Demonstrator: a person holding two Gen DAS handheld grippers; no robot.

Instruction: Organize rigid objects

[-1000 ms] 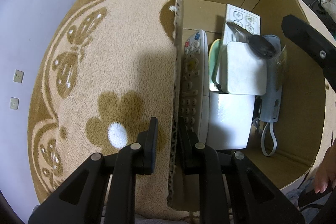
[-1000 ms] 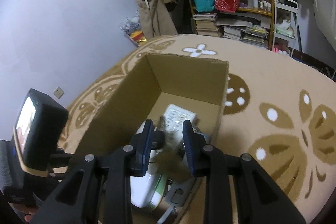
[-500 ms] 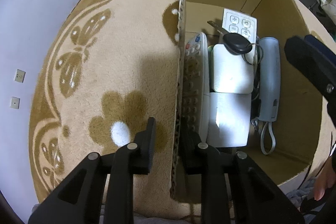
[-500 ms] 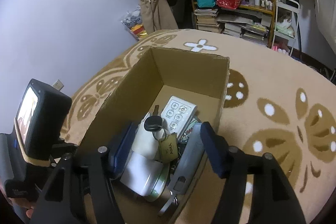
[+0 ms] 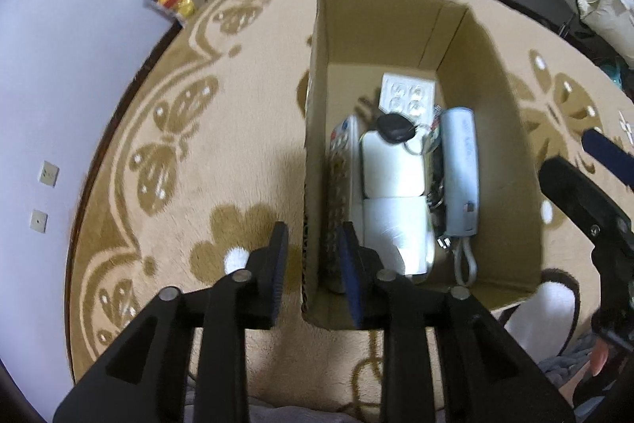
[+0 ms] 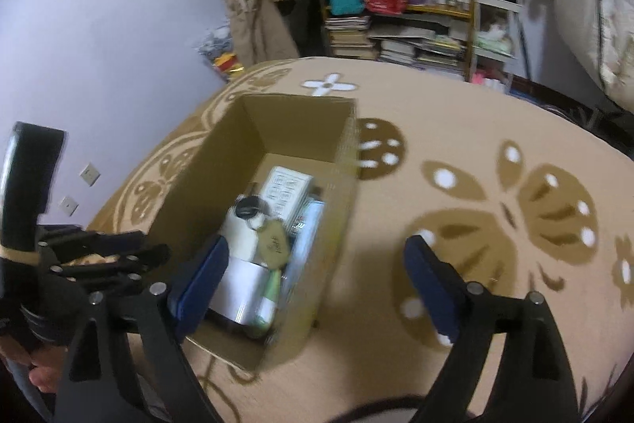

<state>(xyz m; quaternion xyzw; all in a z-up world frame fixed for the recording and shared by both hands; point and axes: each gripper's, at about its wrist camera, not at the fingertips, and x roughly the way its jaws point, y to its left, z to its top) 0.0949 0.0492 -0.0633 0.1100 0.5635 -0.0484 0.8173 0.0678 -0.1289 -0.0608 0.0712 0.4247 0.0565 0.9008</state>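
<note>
Inside the cardboard box (image 5: 491,153) on the rug (image 5: 222,161), the car key (image 5: 394,129) now lies on the white case, dropped by the right gripper (image 6: 313,280), whose jaws have spread wide and withdrawn. The left gripper (image 5: 313,264) has slackened, jaws parted astride the box's near-left wall.

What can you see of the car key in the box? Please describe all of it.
The key has a black, rounded plastic head, and its blade end is blurred. A metal ring hangs from it, and in the right wrist view a tan, leaf-shaped tag is attached. It lies flat on top of a white case, near the far end, inside the cardboard box. No claw touches it.
</note>
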